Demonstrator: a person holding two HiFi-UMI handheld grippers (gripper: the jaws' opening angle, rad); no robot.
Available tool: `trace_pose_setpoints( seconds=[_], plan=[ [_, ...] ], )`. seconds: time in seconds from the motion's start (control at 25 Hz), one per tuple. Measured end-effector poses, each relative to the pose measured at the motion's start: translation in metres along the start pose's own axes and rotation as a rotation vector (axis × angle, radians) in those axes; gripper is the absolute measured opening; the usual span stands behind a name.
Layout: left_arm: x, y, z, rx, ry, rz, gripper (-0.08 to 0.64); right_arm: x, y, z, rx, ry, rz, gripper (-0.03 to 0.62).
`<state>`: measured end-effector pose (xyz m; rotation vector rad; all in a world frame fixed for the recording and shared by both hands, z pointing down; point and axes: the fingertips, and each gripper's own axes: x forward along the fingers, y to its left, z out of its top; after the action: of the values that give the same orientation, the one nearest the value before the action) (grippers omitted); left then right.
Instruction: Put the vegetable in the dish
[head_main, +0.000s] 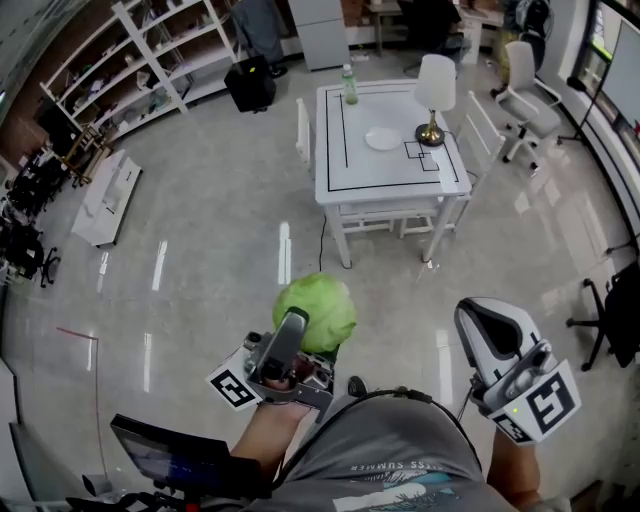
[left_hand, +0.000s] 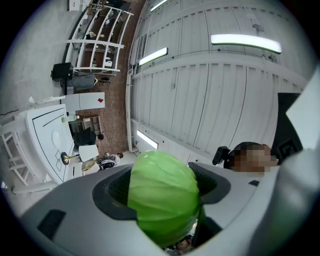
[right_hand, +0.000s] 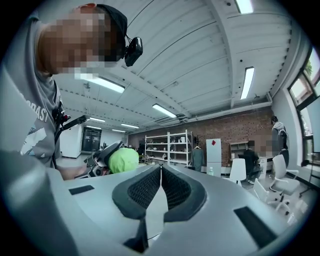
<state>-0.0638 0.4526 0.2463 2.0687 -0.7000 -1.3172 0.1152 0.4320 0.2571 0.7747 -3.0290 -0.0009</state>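
A round green cabbage (head_main: 318, 308) is clamped between the jaws of my left gripper (head_main: 305, 330), held in the air over the floor, well short of the table. In the left gripper view the cabbage (left_hand: 162, 197) fills the gap between both dark pads. A white dish (head_main: 382, 139) lies on the white table (head_main: 335, 170) far ahead. My right gripper (head_main: 476, 316) hangs at the lower right, jaws together with nothing between them. The right gripper view shows its pads (right_hand: 145, 187) touching, and the cabbage (right_hand: 124, 160) off to the left.
On the table stand a lamp (head_main: 433, 95) beside the dish and a bottle (head_main: 350, 85) at the far edge. White chairs (head_main: 478, 125) stand around it. A shelf unit (head_main: 150, 60) lines the back left. A glossy grey floor (head_main: 200, 260) lies between me and the table.
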Motion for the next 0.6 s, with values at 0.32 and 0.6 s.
trace_pose_setpoints(
  seconds=[0.32,0.6],
  plan=[
    [0.000,0.032,0.019,-0.037,0.046,0.031,0.322,0.040,-0.006,-0.015,0.030,0.011,-0.015,0.009],
    [0.034,0.061,0.010,-0.033,0.041,0.025,0.322,0.054,-0.052,-0.021,0.028,0.025,0.007,0.009]
  ],
)
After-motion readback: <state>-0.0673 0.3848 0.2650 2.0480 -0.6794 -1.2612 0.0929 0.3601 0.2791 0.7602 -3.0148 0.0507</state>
